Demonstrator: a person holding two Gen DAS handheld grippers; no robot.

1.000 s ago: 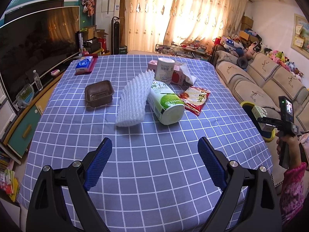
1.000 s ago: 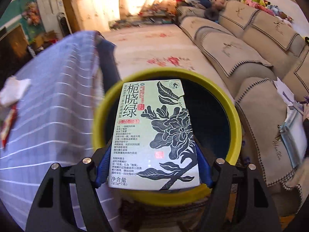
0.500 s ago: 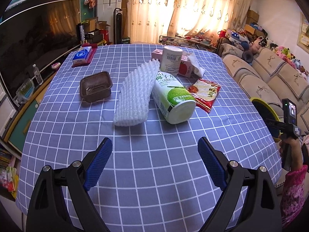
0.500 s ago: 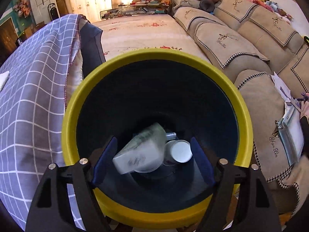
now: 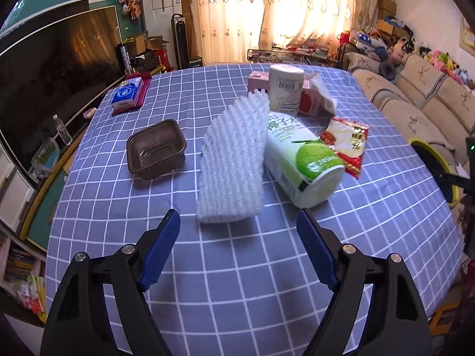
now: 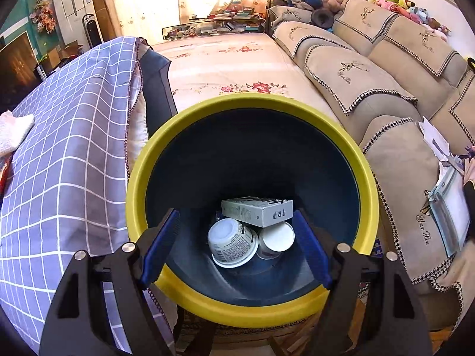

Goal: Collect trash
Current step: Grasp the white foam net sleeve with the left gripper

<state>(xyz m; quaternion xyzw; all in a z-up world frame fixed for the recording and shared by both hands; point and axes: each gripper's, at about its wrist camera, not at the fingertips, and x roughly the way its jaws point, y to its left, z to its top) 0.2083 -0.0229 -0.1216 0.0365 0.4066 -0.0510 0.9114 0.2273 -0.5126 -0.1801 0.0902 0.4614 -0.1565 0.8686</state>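
The left gripper (image 5: pixel 237 237) is hovering over the tabletop (image 5: pixel 267 281), which is wearing a blue checked cloth; its jaws are spread and closing at this moment, with nothing between them. Just beyond its fingertips, toward twelve o'clock, a white foam net sleeve (image 5: pixel 233 163) is lying on the cloth. Touching the sleeve at its three o'clock side, a white and green drink carton (image 5: pixel 299 160) is lying on its side. A red snack wrapper (image 5: pixel 346 145) is lying at the carton's two o'clock. A brown plastic tray (image 5: pixel 156 148) is sitting at the sleeve's nine o'clock, apart from it. A white cylinder container (image 5: pixel 285 89) is standing upright at the sleeve's one o'clock, with a pink carton (image 5: pixel 258 81) behind it.

The right gripper (image 6: pixel 236 231) is hanging above a yellow-rimmed bin (image 6: pixel 184 115) beside the tabletop edge, jaws spread and holding nothing. At the bin's bottom, a pale green box (image 6: pixel 256 211) is resting on two white cups (image 6: pixel 233 243), one at its seven o'clock and the other at its five o'clock.
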